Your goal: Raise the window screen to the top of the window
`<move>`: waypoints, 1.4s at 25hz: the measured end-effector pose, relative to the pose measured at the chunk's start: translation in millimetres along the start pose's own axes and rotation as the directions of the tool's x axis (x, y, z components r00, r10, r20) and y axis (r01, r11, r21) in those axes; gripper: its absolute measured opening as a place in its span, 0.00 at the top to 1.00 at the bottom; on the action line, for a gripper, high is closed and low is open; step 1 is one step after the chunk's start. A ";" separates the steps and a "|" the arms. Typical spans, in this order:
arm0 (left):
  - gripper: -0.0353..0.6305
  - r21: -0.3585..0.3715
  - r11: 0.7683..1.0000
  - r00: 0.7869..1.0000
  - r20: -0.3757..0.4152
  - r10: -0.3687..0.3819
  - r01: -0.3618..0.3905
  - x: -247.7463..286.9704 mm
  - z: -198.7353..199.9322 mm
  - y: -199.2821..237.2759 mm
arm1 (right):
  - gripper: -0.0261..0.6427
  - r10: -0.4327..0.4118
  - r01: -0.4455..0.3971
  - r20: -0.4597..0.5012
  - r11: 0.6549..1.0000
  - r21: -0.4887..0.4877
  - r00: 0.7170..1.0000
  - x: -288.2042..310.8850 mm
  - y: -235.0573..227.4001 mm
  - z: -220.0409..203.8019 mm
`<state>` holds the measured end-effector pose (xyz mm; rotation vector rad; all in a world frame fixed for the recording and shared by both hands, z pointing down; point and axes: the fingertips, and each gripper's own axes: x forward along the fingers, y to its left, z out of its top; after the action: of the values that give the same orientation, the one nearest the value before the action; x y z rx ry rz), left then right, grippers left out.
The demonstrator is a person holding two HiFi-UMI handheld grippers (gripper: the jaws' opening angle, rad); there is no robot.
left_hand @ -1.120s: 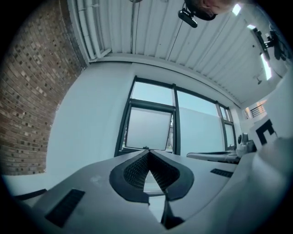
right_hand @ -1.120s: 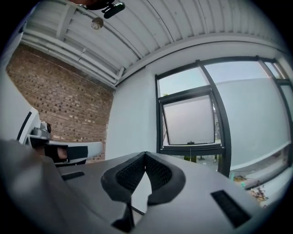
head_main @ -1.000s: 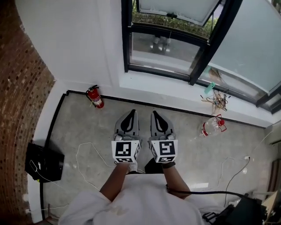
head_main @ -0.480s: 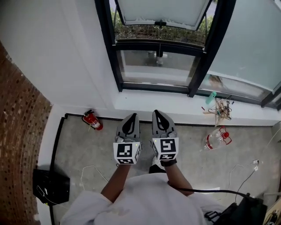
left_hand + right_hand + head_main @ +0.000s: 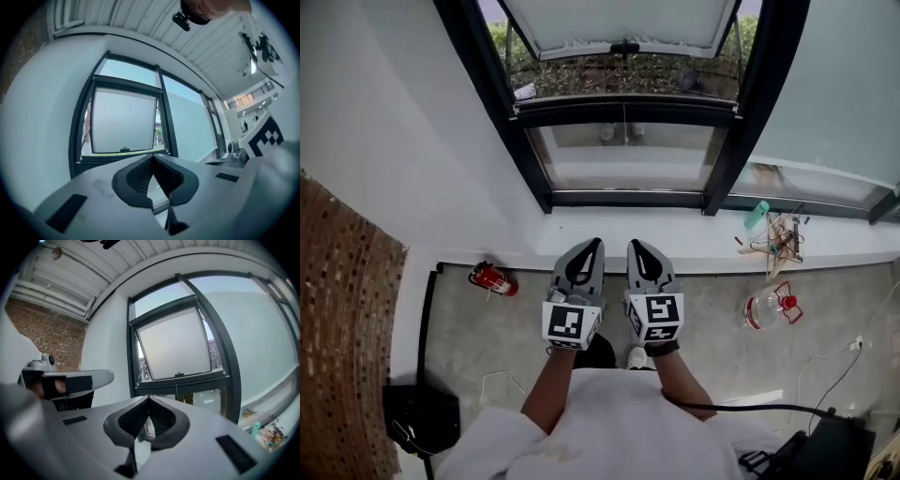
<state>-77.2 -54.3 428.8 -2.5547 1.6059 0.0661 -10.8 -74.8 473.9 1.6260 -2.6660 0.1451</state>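
Left hand-held gripper [image 5: 593, 244] and right hand-held gripper [image 5: 634, 246], both closed empty, before one window [image 5: 623, 159].

Even daylight enters through the window [image 5: 628, 141] at twelve o'clock; both claw views bend strongly, edges dark, near parts perhaps soft.

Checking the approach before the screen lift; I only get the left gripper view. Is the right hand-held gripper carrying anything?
Observer: No. The right hand-held gripper has its jaws together with nothing between them.
Operator: Trip hazards?
Observer: On the floor, a red fire extinguisher at the left and a clear plastic bottle at the right.
Operator: Anything else in the way?
Observer: A tangle of small clutter sits on the sill, toward its right end.
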 end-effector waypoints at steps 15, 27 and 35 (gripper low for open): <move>0.95 -0.092 0.992 0.997 0.010 -0.083 0.083 225.3 -34.5 158.0 | 0.96 -0.139 0.138 -0.007 0.988 -0.071 0.990 241.8 -99.8 39.4; 0.95 -0.008 0.986 0.979 -0.116 -0.169 0.169 318.7 -69.8 206.3 | 0.96 -0.163 0.162 -0.088 0.987 -0.021 0.983 331.8 -145.4 14.8; 0.95 0.228 0.948 0.954 -0.253 -0.161 0.220 377.6 -87.8 210.4 | 0.96 -0.120 0.124 -0.183 0.992 0.007 0.976 373.3 -186.8 -15.1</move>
<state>-104.8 -493.4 460.1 -2.5719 1.3184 -0.4426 -16.8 -489.3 525.3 1.6865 -2.4308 0.3008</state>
